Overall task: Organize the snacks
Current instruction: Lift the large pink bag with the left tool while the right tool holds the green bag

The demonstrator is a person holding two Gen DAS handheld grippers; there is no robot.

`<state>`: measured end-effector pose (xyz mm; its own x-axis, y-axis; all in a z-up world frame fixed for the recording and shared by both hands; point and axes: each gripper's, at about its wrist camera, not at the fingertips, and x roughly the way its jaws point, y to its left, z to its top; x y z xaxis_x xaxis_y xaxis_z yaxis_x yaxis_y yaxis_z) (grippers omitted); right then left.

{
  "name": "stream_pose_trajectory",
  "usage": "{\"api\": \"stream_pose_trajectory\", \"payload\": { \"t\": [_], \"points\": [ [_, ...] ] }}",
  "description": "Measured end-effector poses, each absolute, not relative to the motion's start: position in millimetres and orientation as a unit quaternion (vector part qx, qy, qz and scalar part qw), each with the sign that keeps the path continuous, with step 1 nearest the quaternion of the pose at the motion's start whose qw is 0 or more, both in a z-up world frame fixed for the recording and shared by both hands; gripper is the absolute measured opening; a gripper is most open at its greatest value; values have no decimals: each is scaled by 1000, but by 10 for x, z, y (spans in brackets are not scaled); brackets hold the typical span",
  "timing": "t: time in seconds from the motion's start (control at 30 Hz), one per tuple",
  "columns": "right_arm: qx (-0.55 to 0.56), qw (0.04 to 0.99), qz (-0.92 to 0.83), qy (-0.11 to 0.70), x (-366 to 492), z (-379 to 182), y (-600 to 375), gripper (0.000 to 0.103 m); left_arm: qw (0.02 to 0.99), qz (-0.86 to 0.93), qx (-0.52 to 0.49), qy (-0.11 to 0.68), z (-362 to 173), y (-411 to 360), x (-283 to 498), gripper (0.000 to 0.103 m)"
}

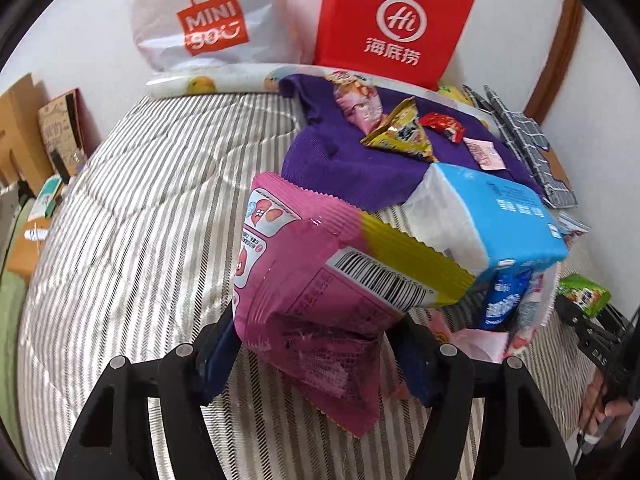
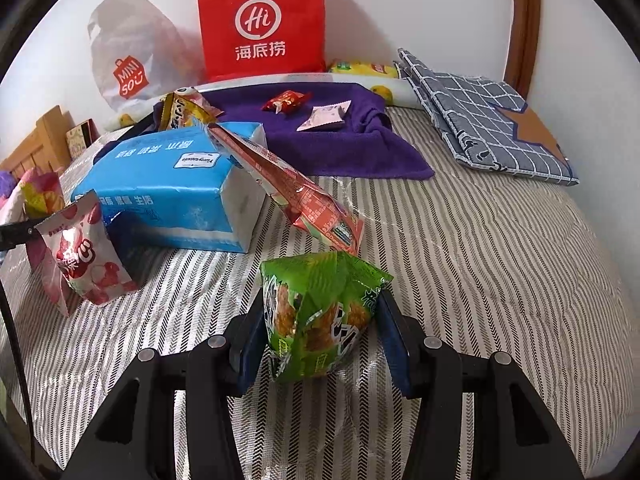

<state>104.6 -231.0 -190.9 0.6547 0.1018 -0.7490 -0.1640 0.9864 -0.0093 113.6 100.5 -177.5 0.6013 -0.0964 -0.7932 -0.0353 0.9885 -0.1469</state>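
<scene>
A pink packet (image 1: 304, 292) is gripped by the left fingers (image 1: 218, 354) and held above the bed (image 1: 132, 208), apparently for sorting. A green packet (image 2: 320, 316) is pinched by the right fingers (image 2: 394, 344), likely bound for the towel (image 2: 340, 140) at the bed's far edge.

Bright even light, soft shadows, slight blur, fisheye-bent edges.

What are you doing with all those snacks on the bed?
Someone is sorting snacks using two hand-held tongs. The left tongs are squeezed on a pink snack bag, held up over the striped bedspread. The right tongs are pinching a green snack bag. A few more small snacks already lie on the purple towel, next to a blue tissue pack. A red paper bag stands against the wall.
</scene>
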Motion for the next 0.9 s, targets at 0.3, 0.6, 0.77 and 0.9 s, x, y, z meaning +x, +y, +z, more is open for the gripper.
{"api": "stream_pose_trajectory", "payload": {
  "t": [0.3, 0.6, 0.77, 0.9],
  "points": [
    [-47, 909, 67, 408, 1037, -1913, -2286, 52, 905, 8, -45, 422, -1874, 856, 1085, 67],
    [-45, 909, 69, 408, 1046, -1913, -2295, 52, 903, 6, -48, 426, -1898, 860, 1099, 68],
    [-44, 913, 60, 401, 1022, -1895, -2296, 51, 905, 4, -61, 421, -1882, 889, 1061, 63],
    [-59, 917, 75, 386, 967, -1856, -2235, 50, 903, -2, -72, 423, -1839, 895, 1011, 60]
  ]
}}
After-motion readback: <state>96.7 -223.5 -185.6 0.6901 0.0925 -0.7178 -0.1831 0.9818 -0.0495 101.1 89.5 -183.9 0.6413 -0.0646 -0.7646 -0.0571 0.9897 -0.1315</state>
